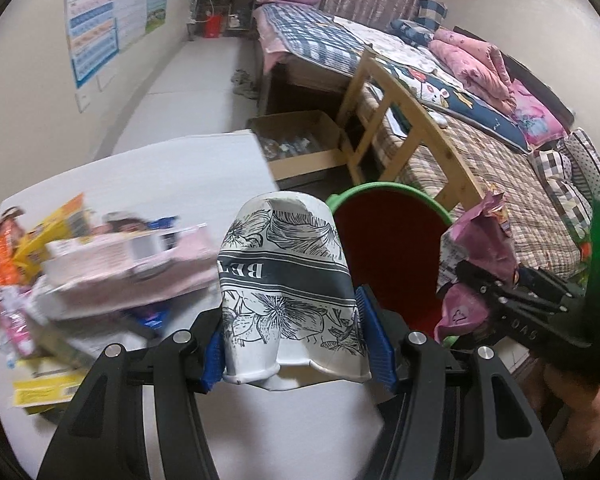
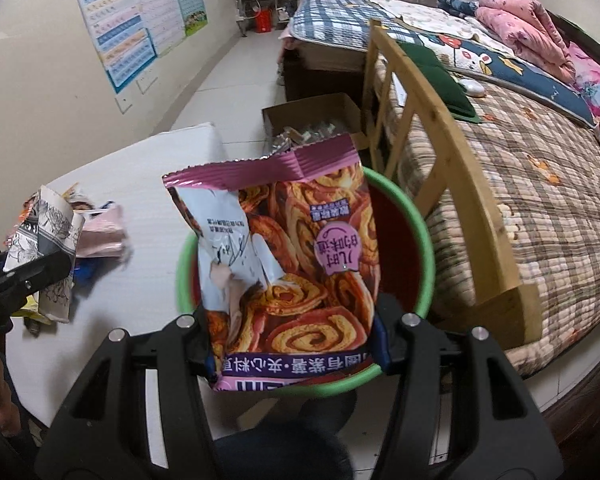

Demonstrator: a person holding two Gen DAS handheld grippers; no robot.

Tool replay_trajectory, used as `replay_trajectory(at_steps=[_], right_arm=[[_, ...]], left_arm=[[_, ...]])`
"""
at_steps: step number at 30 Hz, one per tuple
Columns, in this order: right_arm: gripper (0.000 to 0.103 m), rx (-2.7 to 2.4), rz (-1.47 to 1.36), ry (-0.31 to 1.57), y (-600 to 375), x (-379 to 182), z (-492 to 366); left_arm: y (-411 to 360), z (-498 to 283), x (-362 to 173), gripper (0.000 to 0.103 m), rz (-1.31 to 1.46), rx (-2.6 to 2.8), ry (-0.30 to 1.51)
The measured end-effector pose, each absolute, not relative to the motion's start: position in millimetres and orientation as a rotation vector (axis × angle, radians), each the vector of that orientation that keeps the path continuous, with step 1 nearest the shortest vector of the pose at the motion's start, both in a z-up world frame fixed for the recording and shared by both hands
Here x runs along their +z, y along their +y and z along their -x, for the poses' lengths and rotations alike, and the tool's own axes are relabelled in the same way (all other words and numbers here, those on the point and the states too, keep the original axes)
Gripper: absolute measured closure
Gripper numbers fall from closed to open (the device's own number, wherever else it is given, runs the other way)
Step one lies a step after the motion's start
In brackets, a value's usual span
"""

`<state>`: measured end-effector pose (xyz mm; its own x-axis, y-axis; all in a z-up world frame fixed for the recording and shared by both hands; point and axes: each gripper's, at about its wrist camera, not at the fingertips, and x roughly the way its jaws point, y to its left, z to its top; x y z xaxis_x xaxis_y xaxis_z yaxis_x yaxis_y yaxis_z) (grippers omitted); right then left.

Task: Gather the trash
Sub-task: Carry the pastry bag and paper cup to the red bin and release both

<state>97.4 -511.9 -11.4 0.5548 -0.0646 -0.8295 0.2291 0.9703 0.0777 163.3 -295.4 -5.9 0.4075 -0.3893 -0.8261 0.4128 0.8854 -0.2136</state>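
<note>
My left gripper point(image 1: 296, 344) is shut on a crushed white paper cup point(image 1: 288, 276) with black flower print, held over the table's right edge beside a red bin with a green rim point(image 1: 384, 190). In the right wrist view that cup point(image 2: 48, 240) shows at the far left in the left gripper point(image 2: 40, 276). My right gripper point(image 2: 296, 344) is shut on a purple snack bag point(image 2: 292, 264) printed with spiral rolls, hanging right above the bin point(image 2: 428, 264). In the left wrist view the bag point(image 1: 480, 248) and right gripper point(image 1: 472, 292) sit at the right.
A heap of wrappers and a pink box point(image 1: 112, 260) lies on the white table point(image 1: 172, 176) at the left. Behind the bin stand an open cardboard box point(image 1: 300, 144), a wooden bed frame point(image 1: 404, 120) and beds with quilts. Posters hang on the left wall.
</note>
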Motion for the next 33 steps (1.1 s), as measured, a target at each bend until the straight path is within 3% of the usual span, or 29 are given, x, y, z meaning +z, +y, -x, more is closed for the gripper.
replay_trajectory(at_steps=[17, 33], right_arm=[[0.05, -0.158, -0.208, 1.015, -572.8, -53.6, -126.6], [0.049, -0.163, -0.166, 1.034, -573.7, -62.0, -132.7]], left_arm=[[-398.6, -193.2, -57.2, 0.048, -0.05, -0.517, 1.131], [-412.3, -200.4, -63.1, 0.048, -0.066, -0.525, 1.133]])
